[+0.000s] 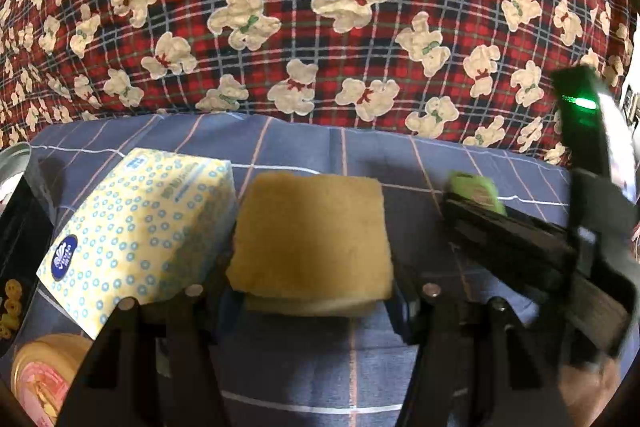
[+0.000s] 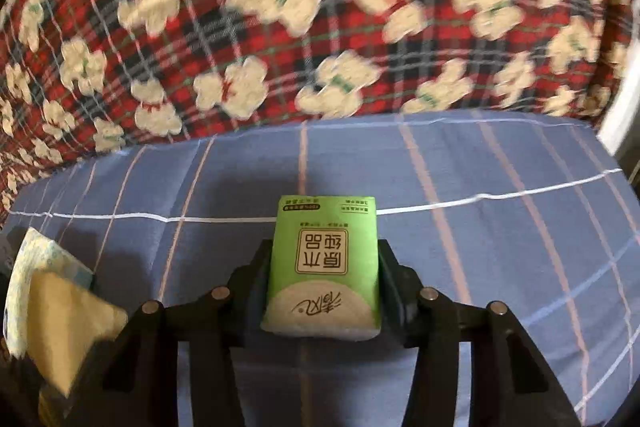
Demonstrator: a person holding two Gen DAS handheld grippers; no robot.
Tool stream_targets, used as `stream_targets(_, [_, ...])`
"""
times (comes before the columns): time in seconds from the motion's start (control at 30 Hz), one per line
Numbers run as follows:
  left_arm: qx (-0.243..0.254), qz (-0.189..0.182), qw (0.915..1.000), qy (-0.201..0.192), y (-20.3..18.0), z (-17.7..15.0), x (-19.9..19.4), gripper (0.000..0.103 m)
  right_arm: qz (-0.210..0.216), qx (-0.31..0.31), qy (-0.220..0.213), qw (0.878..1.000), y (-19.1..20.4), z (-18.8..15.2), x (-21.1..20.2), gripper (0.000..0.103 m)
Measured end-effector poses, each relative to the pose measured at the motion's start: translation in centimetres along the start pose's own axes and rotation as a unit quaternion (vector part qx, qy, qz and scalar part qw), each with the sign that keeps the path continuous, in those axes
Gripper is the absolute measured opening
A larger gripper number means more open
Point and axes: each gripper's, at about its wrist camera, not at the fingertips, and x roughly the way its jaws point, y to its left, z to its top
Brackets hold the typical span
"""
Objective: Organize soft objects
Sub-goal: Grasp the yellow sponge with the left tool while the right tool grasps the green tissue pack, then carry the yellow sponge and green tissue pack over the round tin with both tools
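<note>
while the right claw (image 2: pixel 322 279) sits clamped on the green tissue pack (image 2: pixel 322 263), its pads pressed against both long sides, the left claw (image 1: pixel 312 291) grips the tan sponge (image 1: pixel 312 239) the same way, so both soft things are in hand at once. the sponge sits right beside the yellow dotted tissue box (image 1: pixel 136 227), close enough that i can't tell if they touch, and that box already lies on the blue checked bedsheet (image 2: pixel 500 227) at the left. going by that, the sorting looks about midway: one box placed, the sponge nearly lined up next to it, and the green pack well to the right and probably still to be brought over to the row (whether it rests on the sheet or is lifted, the pictures don't settle). further out, a dark package (image 1: pixel 18 251) and a round yellowish tub (image 1: pixel 44 371) sit at the left edge, with a bit of metal rim (image 1: pixel 12 155) above them. behind everything rises a red plaid quilt (image 1: pixel 320 19) printed with cream teddy bears, and a pale strip of the room (image 2: pixel 624 115) shows at far right.
</note>
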Motion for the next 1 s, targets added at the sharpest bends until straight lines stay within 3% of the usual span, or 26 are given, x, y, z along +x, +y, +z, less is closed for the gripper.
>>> stream_targets(0.4, [0.051, -0.015, 0.9977, -0.042, -1.3, -0.8, -2.9, 0.059, -0.035, 0.025, -0.144, 0.989, -3.1, -6.8, -10.5, 0.052])
stream_targets(1.0, [0.063, -0.034, 0.9943, -0.079, 0.3, -3.9, -8.1, 0.059, -0.038, 0.011, -0.241, 0.970, -1.3, -12.5, -16.6, 0.052])
